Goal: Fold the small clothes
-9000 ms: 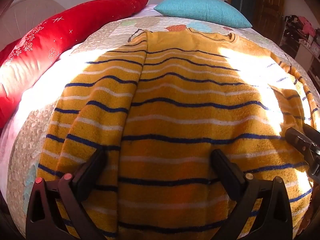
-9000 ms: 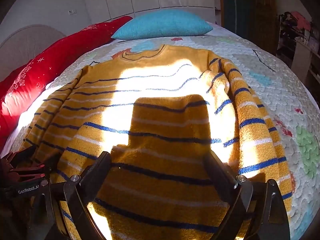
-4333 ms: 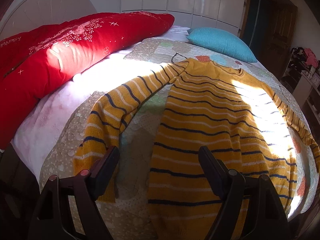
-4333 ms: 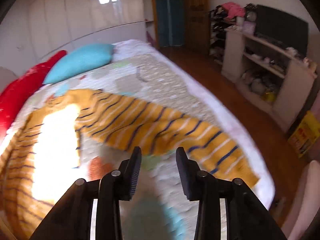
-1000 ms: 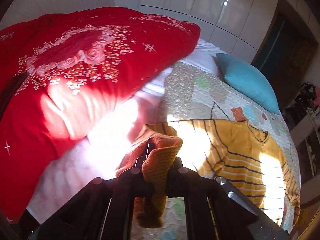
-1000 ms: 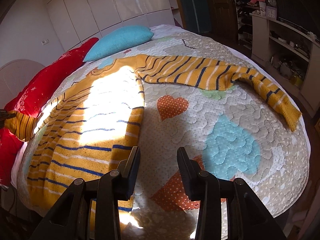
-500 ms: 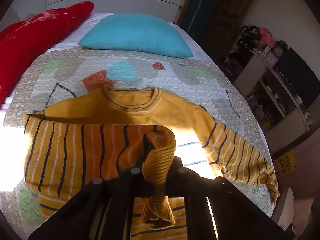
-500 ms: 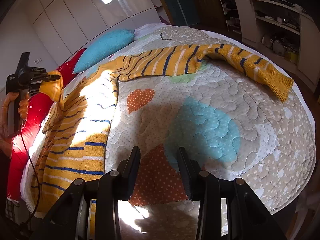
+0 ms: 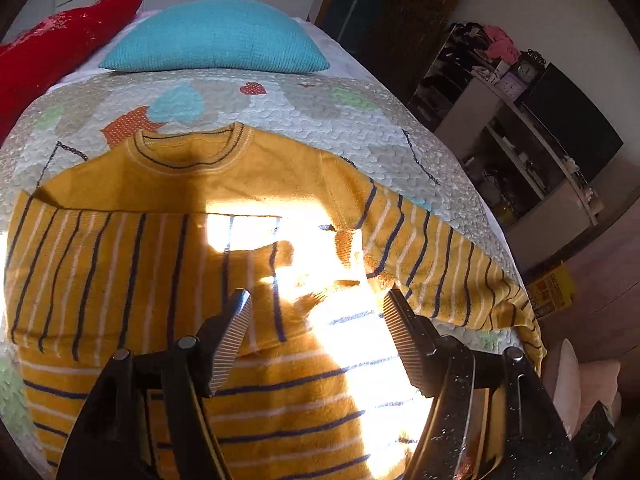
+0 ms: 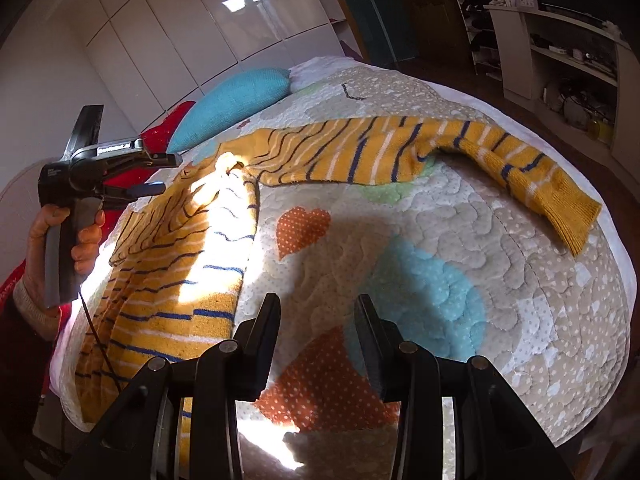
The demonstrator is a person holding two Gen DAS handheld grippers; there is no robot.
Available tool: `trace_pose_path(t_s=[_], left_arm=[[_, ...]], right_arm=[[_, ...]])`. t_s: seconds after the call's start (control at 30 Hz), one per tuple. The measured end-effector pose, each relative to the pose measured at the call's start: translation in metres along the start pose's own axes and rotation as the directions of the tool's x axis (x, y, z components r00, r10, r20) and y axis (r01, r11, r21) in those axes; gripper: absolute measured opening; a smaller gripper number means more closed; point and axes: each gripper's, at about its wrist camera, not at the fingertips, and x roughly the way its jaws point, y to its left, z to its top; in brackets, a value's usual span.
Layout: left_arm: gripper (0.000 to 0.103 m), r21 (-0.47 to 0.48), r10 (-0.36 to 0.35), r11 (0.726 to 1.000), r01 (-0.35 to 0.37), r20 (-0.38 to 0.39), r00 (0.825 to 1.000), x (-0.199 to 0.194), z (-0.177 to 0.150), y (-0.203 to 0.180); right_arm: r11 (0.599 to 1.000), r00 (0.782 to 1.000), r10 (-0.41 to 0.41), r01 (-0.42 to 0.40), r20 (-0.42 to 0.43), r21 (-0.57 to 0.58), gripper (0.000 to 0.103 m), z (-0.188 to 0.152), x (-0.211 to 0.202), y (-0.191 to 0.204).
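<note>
A yellow sweater with navy and white stripes lies on the quilted bed. Its left sleeve is folded across the chest. Its right sleeve stretches out toward the bed's right edge. My left gripper is open and empty, held above the chest where the sleeve cuff lies. It also shows in the right wrist view, in a hand above the sweater. My right gripper is open and empty over bare quilt, right of the sweater's body.
A turquoise pillow and a red duvet lie at the head of the bed. White wardrobes stand behind. Shelves with clutter stand beyond the bed's right side, across wooden floor.
My left gripper carried the left sleeve cuff across the chest, then opened and let it go. The sleeve now lies folded over the body. My right gripper stayed open and shifted slightly.
</note>
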Motion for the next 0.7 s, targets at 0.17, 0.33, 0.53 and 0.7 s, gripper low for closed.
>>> trace_pose_path(t_s=[0.17, 0.33, 0.53, 0.7], left_arm=[[0.08, -0.028, 0.2, 0.98, -0.198, 0.092, 0.975, -0.061, -0.045, 0.048], [0.08, -0.077, 0.37, 0.928, -0.364, 0.084, 0.925, -0.088, -0.097, 0.098], [0.08, -0.109, 0.387, 0.919, -0.378, 0.073, 0.919, -0.084, -0.149, 0.12], [0.081, -0.125, 0.42, 0.903, -0.41, 0.061, 0.906, -0.063, -0.175, 0.137]], right_arm=[[0.992, 0.997, 0.08, -0.08, 0.0, -0.095, 0.051, 0.035, 0.024, 0.047], [0.98, 0.99, 0.141, -0.143, -0.025, -0.135, 0.051, 0.074, 0.079, 0.096], [0.993, 0.994, 0.053, -0.063, -0.099, -0.099, 0.048, 0.126, 0.175, 0.13], [0.988, 0.977, -0.092, 0.065, -0.191, -0.143, 0.026, 0.136, 0.231, 0.124]])
